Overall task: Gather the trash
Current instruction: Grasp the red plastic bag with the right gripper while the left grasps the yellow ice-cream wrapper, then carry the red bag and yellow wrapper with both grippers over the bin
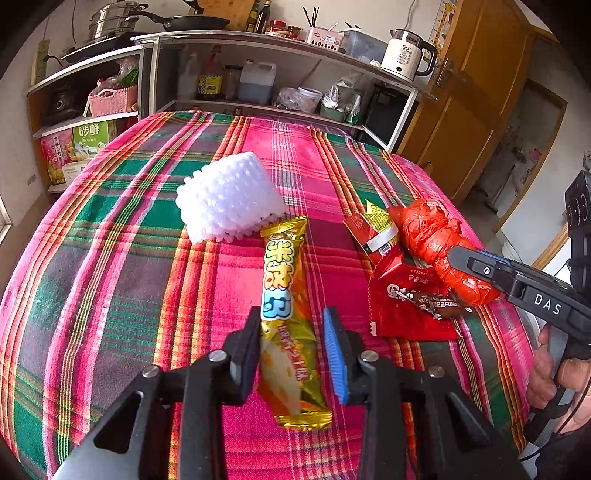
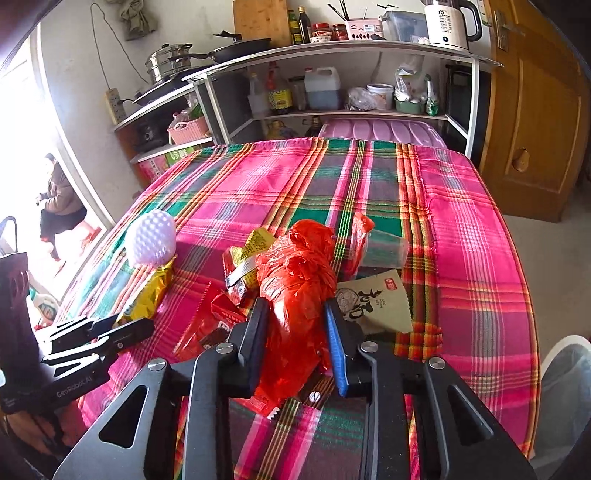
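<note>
A gold snack wrapper (image 1: pixel 286 317) lies on the plaid tablecloth (image 1: pixel 110 258) between the fingers of my left gripper (image 1: pixel 291 325), whose jaws stand around it with a gap on the right side. It also shows in the right wrist view (image 2: pixel 147 295). A crumpled red plastic bag (image 2: pixel 295 291) sits between the fingers of my right gripper (image 2: pixel 295 325), whose jaws press its sides. The bag also shows in the left wrist view (image 1: pixel 436 240). A white foam net (image 1: pixel 229 197) lies beyond the gold wrapper. Red wrappers (image 1: pixel 406 302) lie under the bag.
A beige snack packet (image 2: pixel 376 302) and a clear plastic wrapper (image 2: pixel 380 247) lie right of the red bag. Kitchen shelves (image 2: pixel 332 114) with bottles, pots and a kettle (image 2: pixel 448 22) stand behind the table. A wooden door (image 2: pixel 535 110) is at right. A white bin (image 2: pixel 569 398) stands at the table's right edge.
</note>
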`<action>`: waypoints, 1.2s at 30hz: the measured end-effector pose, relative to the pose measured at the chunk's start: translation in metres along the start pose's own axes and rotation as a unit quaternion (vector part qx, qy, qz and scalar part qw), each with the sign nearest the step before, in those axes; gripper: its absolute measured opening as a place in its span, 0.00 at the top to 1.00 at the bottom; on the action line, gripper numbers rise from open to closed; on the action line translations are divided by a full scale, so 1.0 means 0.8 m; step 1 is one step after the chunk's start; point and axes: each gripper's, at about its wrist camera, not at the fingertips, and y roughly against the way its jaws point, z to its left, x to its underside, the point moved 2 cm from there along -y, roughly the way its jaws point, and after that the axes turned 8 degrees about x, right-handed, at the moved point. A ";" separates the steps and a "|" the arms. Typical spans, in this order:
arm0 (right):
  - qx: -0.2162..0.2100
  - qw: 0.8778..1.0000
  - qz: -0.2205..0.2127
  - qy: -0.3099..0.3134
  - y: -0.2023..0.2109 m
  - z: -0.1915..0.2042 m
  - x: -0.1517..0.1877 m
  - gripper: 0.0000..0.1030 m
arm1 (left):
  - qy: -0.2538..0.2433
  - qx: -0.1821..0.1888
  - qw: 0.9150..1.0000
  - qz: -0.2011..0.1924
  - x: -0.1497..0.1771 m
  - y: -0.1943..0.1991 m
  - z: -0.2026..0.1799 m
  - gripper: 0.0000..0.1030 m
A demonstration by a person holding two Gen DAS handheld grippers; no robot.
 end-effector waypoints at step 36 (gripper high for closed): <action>0.026 0.995 -0.072 -0.068 0.163 -0.091 0.093 0.72 | -0.085 0.100 0.991 -0.039 0.031 0.051 -0.155 0.87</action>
